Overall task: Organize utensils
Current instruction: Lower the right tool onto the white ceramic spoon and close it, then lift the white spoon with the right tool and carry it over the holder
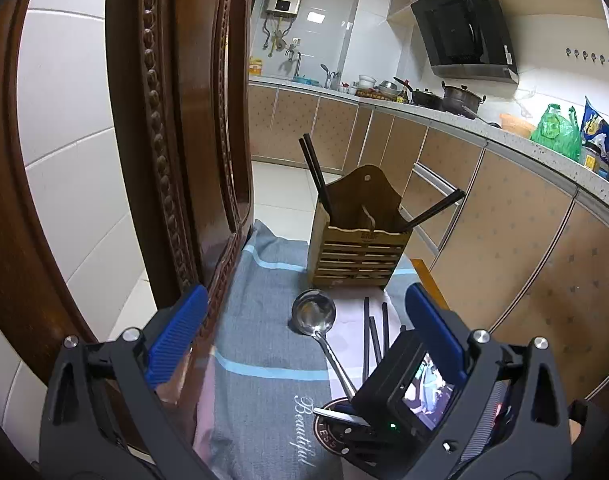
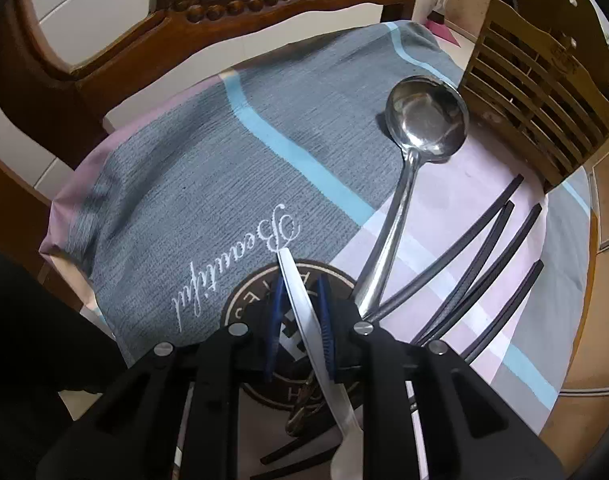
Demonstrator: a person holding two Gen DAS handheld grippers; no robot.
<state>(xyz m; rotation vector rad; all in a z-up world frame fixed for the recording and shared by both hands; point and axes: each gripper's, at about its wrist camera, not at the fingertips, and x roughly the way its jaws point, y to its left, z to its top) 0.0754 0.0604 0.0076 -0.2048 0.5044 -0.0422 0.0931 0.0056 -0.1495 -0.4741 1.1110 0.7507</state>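
The right tongs (image 2: 300, 336) grip a white spoon handle (image 2: 300, 300); the left tongs (image 1: 300, 344) hang open, empty. Pick-up seems underway. Ahead stands the wooden holder (image 1: 358, 232), so next comes lifting and slotting it in.

Left gripper (image 1: 304, 336): blue fingers (image 1: 176, 336) spread wide, nothing between them, pointing shallowly downward. Right gripper (image 2: 300, 328): pointing steeply down, fingers (image 2: 325, 320) nearly together, clamped on a white handle (image 2: 300, 304).
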